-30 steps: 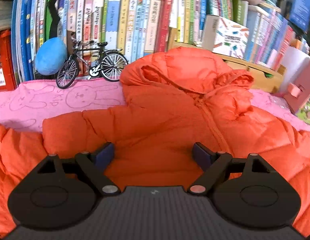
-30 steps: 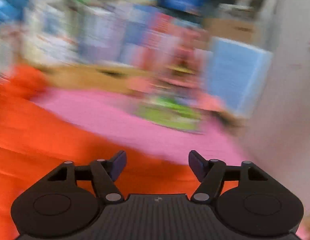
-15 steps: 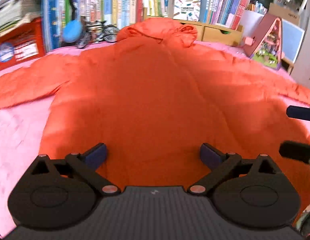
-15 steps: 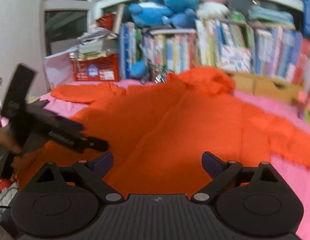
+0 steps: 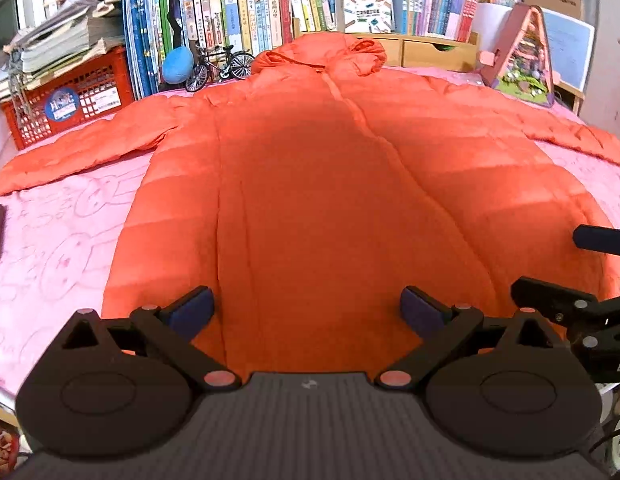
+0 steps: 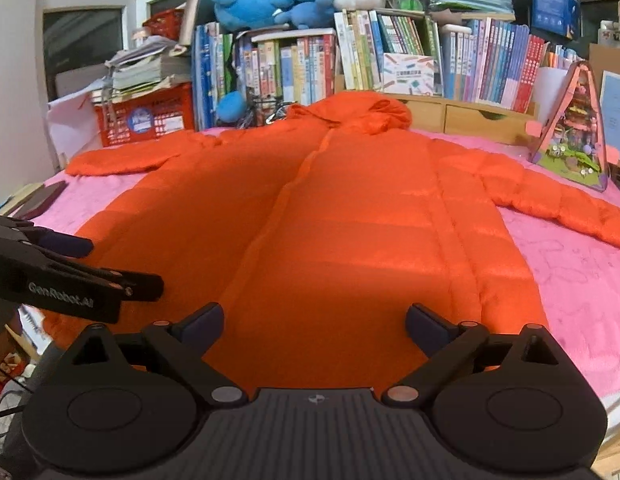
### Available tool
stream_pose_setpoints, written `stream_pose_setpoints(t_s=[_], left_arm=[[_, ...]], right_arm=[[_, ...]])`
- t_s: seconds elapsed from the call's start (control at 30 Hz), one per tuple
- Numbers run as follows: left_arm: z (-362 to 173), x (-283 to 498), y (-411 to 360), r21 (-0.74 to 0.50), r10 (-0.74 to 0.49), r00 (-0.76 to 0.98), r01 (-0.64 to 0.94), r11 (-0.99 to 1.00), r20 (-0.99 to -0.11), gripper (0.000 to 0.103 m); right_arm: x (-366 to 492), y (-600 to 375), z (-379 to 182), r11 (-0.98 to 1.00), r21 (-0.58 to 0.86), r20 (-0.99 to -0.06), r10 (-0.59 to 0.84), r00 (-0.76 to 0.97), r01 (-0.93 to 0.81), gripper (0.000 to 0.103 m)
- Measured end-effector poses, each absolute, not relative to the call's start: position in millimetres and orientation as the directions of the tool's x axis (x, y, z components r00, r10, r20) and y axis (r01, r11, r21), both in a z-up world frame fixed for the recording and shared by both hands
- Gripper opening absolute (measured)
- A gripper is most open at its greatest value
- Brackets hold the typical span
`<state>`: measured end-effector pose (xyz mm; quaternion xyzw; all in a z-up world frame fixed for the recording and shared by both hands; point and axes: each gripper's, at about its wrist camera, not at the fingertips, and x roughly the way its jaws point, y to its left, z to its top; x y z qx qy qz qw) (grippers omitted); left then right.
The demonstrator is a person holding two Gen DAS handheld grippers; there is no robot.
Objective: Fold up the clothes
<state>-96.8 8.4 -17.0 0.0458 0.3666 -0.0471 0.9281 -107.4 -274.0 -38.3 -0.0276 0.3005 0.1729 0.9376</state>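
Both pairs of fingers are spread wide and hold nothing: your left gripper and right gripper hover just over the hem of the orange jacket, which lies flat, front up, on the pink sheet, hood at 12 o'clock, sleeves out toward 9 and 3. You look to be at the very start, lining up a first fold. Next, take a sleeve and bring it across the body.

The puffer jacket is plain bright orange, quilted in bands. Beneath it the cloth is pink with faint rabbit outlines. Beyond the jacket's left sleeve sits a red crate; near its hood, a blue ball and a black bicycle model.
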Motion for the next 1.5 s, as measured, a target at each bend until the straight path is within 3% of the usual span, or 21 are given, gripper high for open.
stream_pose_setpoints(t_s=[0.33,0.9,1.5], left_arm=[[-16.9,-133.0,-4.6,0.082,-0.061,0.741,0.155,0.985,-0.669,0.100],[-34.5,-136.9,11.4,0.073,-0.007,0.699,0.085,0.994,-0.715,0.100],[-39.9,-140.0,2.8,0.084,-0.005,0.681,0.098,0.992,-0.732,0.100]], right_arm=[[-158.0,-264.8,-36.0,0.933,-0.018,-0.572,0.285,0.769,-0.359,0.101],[-145.6,-283.8,-58.5,0.963,0.058,-0.635,0.239,0.735,-0.263,0.102],[-151.2,-273.9,-68.8,0.958,0.068,-0.667,0.252,0.701,-0.280,0.102]])
